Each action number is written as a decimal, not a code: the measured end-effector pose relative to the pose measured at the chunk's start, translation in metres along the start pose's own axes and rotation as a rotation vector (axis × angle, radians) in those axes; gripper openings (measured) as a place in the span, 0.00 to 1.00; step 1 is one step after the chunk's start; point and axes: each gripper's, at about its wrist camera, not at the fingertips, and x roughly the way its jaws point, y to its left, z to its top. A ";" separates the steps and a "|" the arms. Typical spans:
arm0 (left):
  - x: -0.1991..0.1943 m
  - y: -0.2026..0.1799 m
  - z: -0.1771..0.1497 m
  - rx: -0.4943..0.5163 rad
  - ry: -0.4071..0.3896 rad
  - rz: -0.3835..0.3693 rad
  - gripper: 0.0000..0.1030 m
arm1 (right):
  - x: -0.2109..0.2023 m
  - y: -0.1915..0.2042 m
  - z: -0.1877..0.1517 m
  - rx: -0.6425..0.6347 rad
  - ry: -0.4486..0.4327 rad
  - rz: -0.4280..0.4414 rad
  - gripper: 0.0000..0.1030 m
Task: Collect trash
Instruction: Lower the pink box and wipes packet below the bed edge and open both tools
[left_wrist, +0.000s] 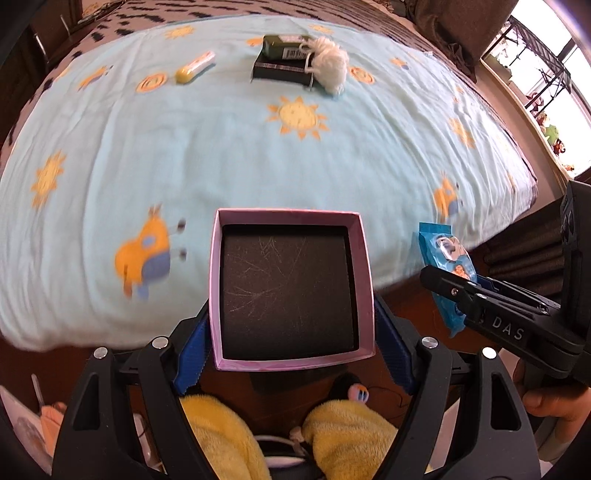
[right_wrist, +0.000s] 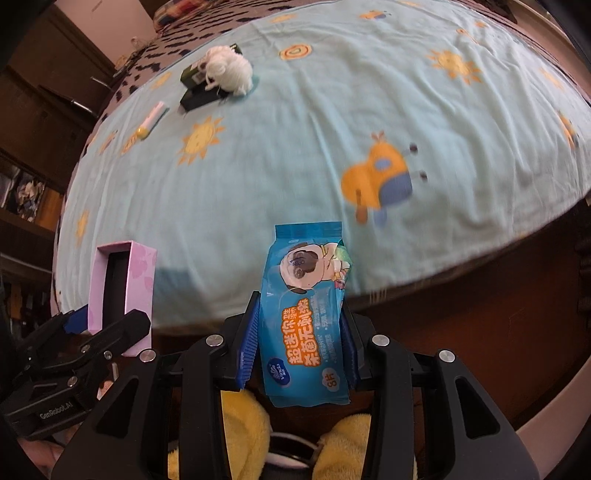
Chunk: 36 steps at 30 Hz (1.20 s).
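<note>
- Left claw, left wrist view: closed on the side walls of a pink box, open top facing the camera, dark interior with nothing in it. Box is held off the bed, at its near edge.
- Same view: bed cover is light blue with sun prints. At its far side lie a yellow-capped tube, a dark green box and a ball of white yarn resting against that box.
- Same view, right edge: right claw gripping a blue wet-wipe packet, just beside the pink box, not touching it.
- Right wrist view: right claw pinches the wet-wipe packet across its width between blue pads; packet stands upright, clear of the bed cover.
- Same view, left: pink box seen edge-on in the left claw; tube, dark green box and yarn well apart, far up the bed.
- Judgement: step in hand is carrying the packet to the box; nothing collected yet.
- Next move calls for bringing the packet over the box opening, lowering it inside the rim, then releasing. Packet looks longer than the opening is wide, so it may need tilting in.
</note>
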 end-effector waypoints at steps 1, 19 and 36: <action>0.000 0.001 -0.005 -0.003 0.006 0.000 0.73 | 0.001 -0.001 -0.008 0.003 0.009 -0.004 0.38; 0.078 0.012 -0.083 0.024 0.227 0.028 0.73 | 0.072 -0.004 -0.070 -0.005 0.202 -0.017 0.37; 0.124 0.016 -0.100 -0.022 0.300 0.000 0.74 | 0.102 -0.011 -0.059 0.045 0.247 0.011 0.40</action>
